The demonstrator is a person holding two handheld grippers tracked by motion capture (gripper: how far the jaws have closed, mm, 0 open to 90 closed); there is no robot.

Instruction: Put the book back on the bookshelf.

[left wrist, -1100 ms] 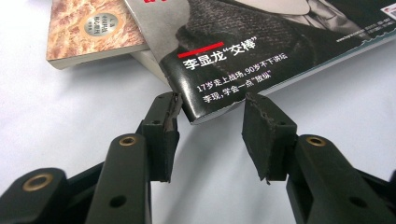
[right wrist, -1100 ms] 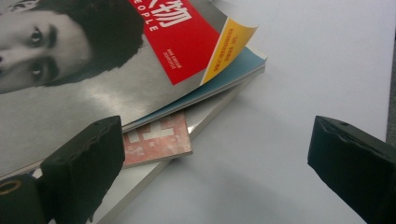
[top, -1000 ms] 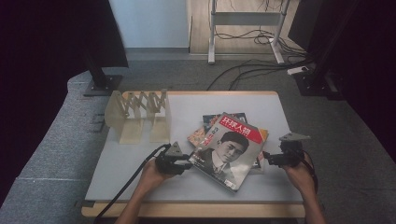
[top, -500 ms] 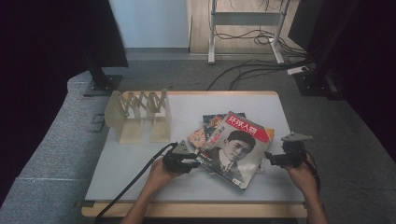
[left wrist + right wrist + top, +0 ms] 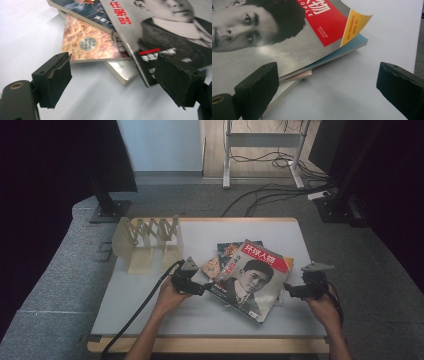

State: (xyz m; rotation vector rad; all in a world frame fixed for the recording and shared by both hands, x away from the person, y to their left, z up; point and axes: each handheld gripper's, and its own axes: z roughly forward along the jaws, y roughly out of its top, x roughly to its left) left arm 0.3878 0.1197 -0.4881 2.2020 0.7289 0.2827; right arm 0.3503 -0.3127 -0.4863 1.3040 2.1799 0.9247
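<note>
Covering most of the scene in the high view, the white table (image 5: 150, 305) carries everything else. Toward its back left stands a pale wooden folding rack (image 5: 147, 242), upright and well apart from the grippers. Right of centre lies an untidy stack of magazines, and the top magazine (image 5: 252, 277) with a man's portrait and a red title block sits askew over the rest. Under it, poking out at the stack's left edge, is a smaller orange-patterned book (image 5: 93, 45), and another pale volume shows beneath that one.

The left gripper (image 5: 204, 286), held in the person's left hand, sits just beside the stack's left edge. Its jaws have just been opening; in the left gripper view they stand wide apart with bare table between them, the right jaw in front of the top magazine's lower corner, gripping nothing. The right gripper (image 5: 290, 291) rests at the stack's right edge, its jaws also spread wide and empty, the left one close beside the magazine's edge.
</note>
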